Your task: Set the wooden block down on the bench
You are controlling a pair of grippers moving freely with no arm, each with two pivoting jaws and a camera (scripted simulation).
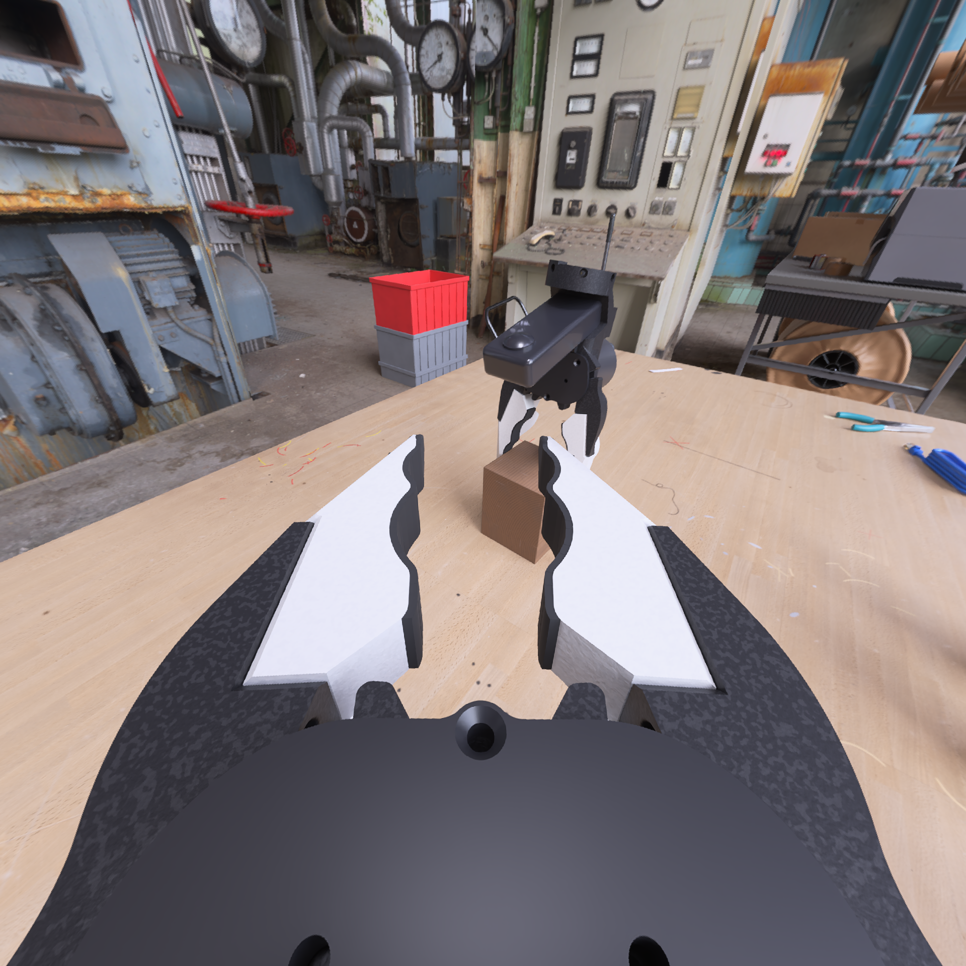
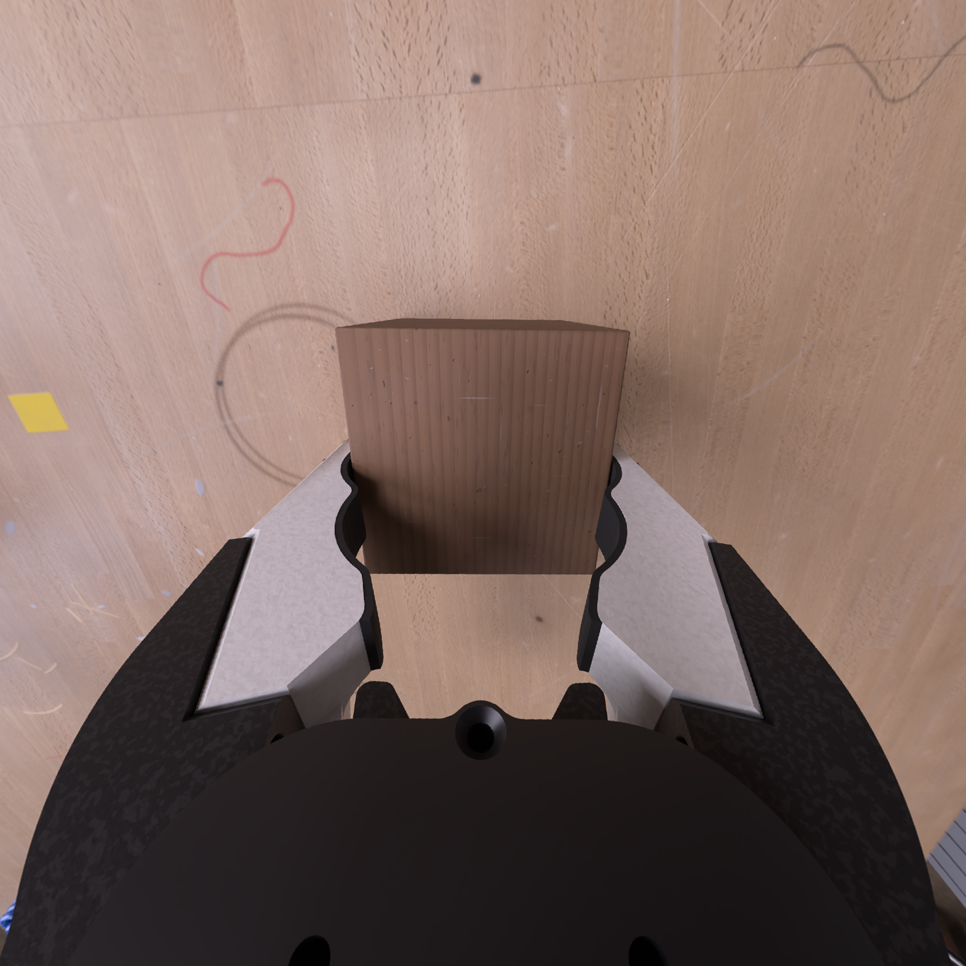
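A brown wooden block [image 1: 509, 502] stands on the light wooden bench [image 1: 732, 575] just ahead of my left gripper [image 1: 481, 441], which is open and empty and hovers low over the bench. My right gripper [image 1: 546, 452] reaches down from above, its fingers on either side of the block's upper part. In the right wrist view the block [image 2: 478, 444] sits between the fingertips of the right gripper [image 2: 481, 460], with the pads against its two sides and the bench [image 2: 470, 183] below. The block's lower end appears to touch the bench.
The bench's edge runs diagonally at the left, with floor beyond. A red crate [image 1: 418, 303] sits on a grey crate past the far edge. Teal-handled pliers [image 1: 878, 423] and a blue tool [image 1: 941, 465] lie at the right. A yellow square [image 2: 37, 412] marks the bench.
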